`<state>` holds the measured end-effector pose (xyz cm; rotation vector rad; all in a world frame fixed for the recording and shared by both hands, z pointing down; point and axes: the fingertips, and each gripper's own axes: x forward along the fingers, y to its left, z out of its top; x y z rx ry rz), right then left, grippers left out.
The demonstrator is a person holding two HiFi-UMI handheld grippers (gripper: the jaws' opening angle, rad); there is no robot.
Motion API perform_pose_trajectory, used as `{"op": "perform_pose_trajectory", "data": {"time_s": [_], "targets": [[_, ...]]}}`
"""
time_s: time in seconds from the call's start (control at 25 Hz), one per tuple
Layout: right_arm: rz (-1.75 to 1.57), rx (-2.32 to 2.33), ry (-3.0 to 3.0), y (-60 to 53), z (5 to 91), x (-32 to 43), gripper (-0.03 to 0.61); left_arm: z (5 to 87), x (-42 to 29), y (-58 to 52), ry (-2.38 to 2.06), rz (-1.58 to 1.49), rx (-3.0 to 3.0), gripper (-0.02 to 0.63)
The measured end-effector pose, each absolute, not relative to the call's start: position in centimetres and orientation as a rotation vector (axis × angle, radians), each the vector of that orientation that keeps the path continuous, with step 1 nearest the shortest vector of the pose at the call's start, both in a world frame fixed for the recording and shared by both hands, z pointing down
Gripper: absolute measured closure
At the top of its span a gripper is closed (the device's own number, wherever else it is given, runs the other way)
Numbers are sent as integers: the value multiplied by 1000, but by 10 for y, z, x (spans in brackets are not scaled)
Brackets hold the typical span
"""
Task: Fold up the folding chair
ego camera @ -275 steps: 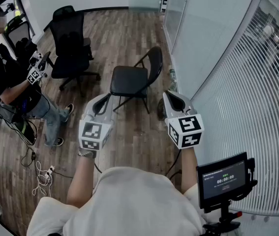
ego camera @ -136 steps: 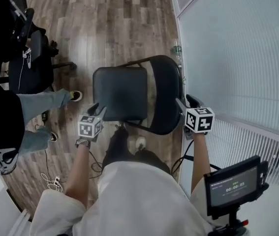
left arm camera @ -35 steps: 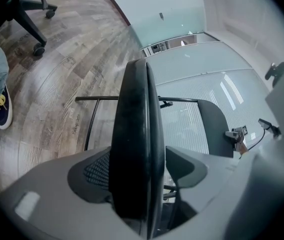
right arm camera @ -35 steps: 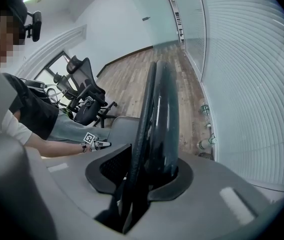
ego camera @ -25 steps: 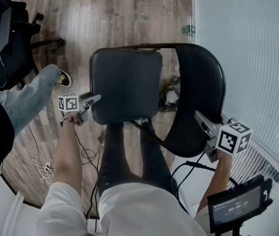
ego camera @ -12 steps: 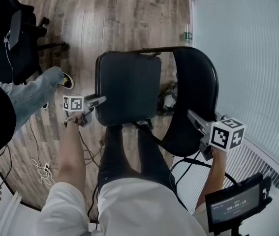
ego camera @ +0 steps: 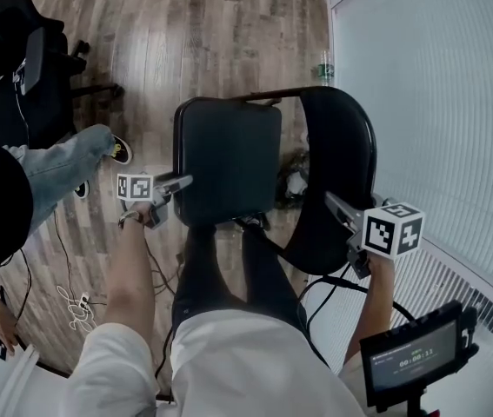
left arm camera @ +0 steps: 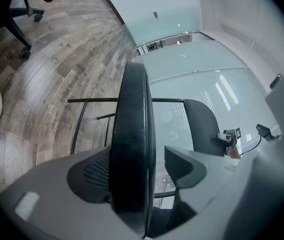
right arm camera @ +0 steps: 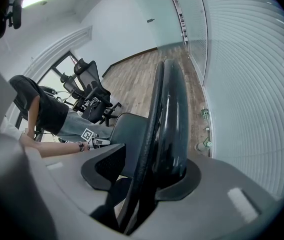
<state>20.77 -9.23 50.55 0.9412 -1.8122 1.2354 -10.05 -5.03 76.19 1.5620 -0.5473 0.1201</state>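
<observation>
Black vinyl on thin black tubing makes up the folding chair (ego camera: 268,94). In the head view it stands unfolded on the wood-plank floor (ego camera: 220,24) at the centre, with its seat (ego camera: 229,159) level and its backrest (ego camera: 337,176) at the seat's 3 o'clock. The left gripper (ego camera: 179,182) reaches in from 9 o'clock, its tips at the seat's left edge. The right gripper (ego camera: 335,205) comes in from 4 o'clock to the backrest's near rim. An office chair (ego camera: 24,68) sits at 10 o'clock, a seated person's jeans leg (ego camera: 59,168) at 9 o'clock, and a bottle (ego camera: 323,69) at 1 o'clock by the glass wall (ego camera: 437,102).

In the left gripper view, the seat's edge runs upright between the jaws, which are spread. The edge lies against the jaw at 7 o'clock, and a clear gap separates it from the jaw at 5 o'clock, so nothing is pinched.

In the right gripper view, the backrest's rim stands between the jaws, close against the one at 5 o'clock, with a gap to the one at 7 o'clock. These jaws have just been opening and stand apart, unclamped.
</observation>
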Motion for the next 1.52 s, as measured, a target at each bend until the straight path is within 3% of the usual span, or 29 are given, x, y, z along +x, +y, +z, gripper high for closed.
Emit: {"op": "perform_pose_trajectory", "data": {"time_s": [1.52], "targets": [[1171,935,-1792,-95,474,211,359,670,2,-58,-448,43,1610,310]]}}
